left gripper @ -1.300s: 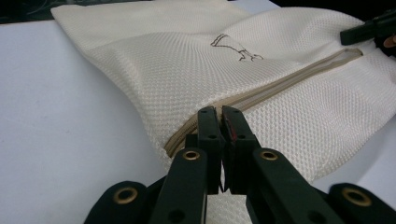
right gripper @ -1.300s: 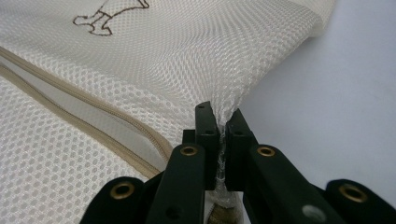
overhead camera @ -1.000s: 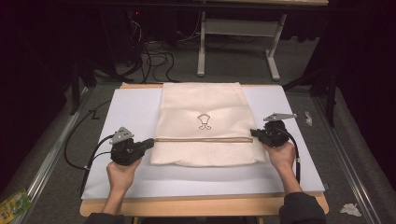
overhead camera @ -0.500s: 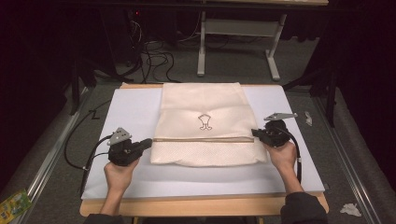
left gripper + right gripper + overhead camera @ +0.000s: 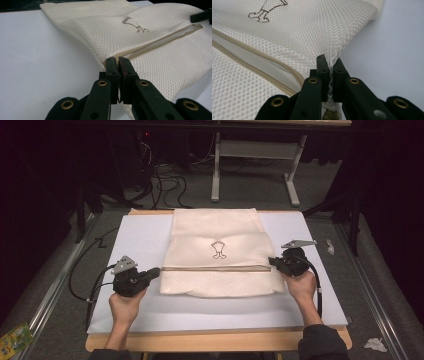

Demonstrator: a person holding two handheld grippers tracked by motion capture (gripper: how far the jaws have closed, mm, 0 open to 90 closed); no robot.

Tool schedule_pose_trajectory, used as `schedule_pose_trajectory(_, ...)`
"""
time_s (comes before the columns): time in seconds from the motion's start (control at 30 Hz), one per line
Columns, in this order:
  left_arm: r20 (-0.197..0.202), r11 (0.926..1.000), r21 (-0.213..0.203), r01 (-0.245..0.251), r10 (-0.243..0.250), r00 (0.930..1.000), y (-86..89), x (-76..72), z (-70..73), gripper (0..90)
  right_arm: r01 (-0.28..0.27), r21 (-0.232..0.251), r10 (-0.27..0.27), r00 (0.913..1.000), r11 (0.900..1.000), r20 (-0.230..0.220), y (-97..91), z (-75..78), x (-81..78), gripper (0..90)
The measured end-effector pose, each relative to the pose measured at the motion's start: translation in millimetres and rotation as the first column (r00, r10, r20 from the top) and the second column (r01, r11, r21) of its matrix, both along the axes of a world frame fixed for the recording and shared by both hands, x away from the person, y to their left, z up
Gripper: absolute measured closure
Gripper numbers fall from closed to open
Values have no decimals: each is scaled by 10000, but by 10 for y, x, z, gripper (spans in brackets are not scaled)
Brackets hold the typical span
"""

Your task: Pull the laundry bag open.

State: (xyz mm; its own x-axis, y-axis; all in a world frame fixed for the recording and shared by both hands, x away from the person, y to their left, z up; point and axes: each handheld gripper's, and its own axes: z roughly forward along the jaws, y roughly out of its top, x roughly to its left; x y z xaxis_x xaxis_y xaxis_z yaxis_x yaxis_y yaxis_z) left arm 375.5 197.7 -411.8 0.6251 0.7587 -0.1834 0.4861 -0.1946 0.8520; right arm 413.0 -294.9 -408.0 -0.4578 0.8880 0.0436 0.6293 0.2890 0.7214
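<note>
A cream mesh bag with a small brown emblem lies flat on a white board. A tan zipper runs across it. My left gripper is at the bag's left edge, by the zipper's end. In the left gripper view the gripper is shut on the bag at that corner. My right gripper is at the bag's right edge. In the right gripper view the gripper is shut with a fold of the bag's mesh pinched between its jaws, beside the zipper.
The white board rests on a wooden table. Cables and a grey desk frame stand on the dark floor beyond. A yellow-green packet and crumpled paper lie on the floor near the front corners.
</note>
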Motion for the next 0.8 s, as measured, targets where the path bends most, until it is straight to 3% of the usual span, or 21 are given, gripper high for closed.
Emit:
schedule_pose_trajectory(0.53, -148, 9999, -148, 7, -9, 9999, -74, 21, -55, 876, 82, 140, -78, 9997, 9999, -241, -51, -108, -25, 885)
schedule_pose_trajectory(0.8, -334, 10000, 16, -30, 31, 9994, -106, 65, -90, 875, 88, 386, -62, 9977, 9992, -674, -48, -223, 29, 879)
